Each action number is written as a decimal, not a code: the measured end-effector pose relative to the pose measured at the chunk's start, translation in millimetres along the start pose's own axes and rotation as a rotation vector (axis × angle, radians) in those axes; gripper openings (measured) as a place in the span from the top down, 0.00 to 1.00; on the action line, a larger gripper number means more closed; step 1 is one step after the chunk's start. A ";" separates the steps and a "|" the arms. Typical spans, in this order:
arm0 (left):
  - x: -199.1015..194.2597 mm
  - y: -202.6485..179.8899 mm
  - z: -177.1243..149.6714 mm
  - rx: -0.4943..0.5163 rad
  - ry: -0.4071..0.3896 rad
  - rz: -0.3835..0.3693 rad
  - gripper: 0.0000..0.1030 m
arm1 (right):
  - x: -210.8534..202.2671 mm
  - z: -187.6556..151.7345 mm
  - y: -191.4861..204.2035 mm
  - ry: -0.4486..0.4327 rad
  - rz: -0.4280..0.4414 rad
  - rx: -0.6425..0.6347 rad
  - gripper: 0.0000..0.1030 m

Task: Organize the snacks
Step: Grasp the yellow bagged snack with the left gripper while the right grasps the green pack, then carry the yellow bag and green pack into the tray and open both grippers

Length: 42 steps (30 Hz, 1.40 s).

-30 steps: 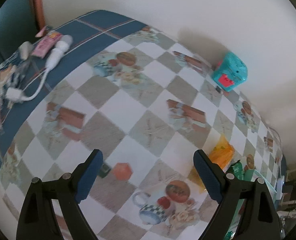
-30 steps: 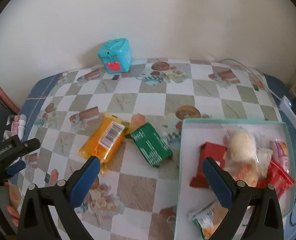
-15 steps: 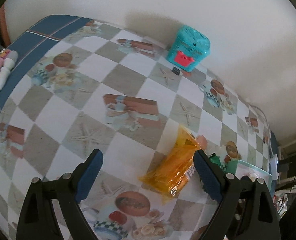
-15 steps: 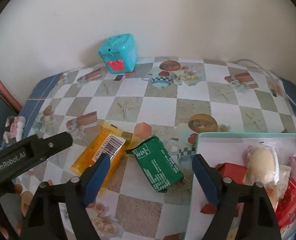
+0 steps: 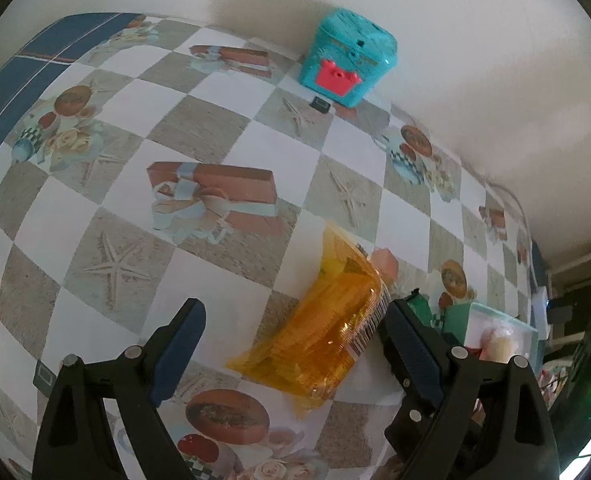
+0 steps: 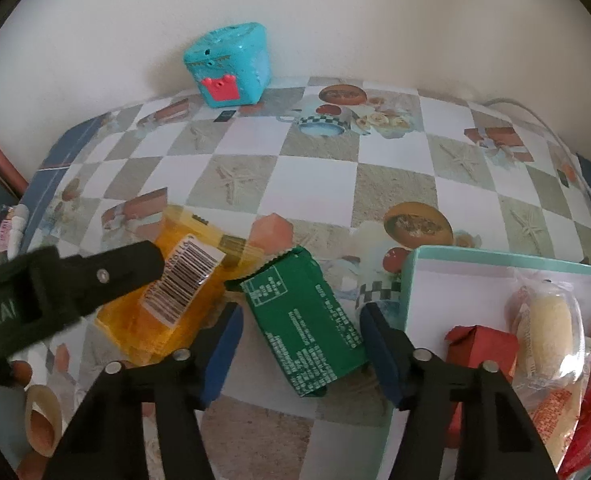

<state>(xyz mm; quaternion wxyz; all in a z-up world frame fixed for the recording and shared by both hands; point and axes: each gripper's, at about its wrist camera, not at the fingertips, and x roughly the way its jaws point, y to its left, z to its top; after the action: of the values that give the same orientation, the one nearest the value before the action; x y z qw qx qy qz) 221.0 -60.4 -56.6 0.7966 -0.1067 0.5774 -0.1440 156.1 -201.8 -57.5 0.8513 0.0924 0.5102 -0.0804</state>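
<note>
While the left hand-held gripper hangs wide open over the orange packet, gripping nothing, the right hand-held gripper has just been closing, straddling the green packet on the surface, untouched, beside the tray's rim.

A turquoise cube-shaped box with a red crown stands at the wall; a small black chip lies just before it on the checkered bench.
</note>
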 end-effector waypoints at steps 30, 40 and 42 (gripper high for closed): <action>10.4 -8.8 -3.7 0.061 0.003 0.096 0.54 | 5.4 -3.2 2.4 0.027 -0.006 0.005 0.57; -4.8 -13.8 -8.0 0.051 -0.020 0.112 0.57 | -11.9 -3.6 2.5 0.029 -0.008 0.015 0.59; -12.4 -15.6 -10.0 0.045 -0.026 0.112 0.57 | -17.6 -5.6 3.3 0.031 -0.006 0.016 0.59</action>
<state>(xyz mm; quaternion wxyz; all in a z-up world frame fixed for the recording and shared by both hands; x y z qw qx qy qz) 206.2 -70.7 -43.4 0.8129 -0.0583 0.5687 -0.1109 143.9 -196.5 -44.2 0.8422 0.0990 0.5230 -0.0859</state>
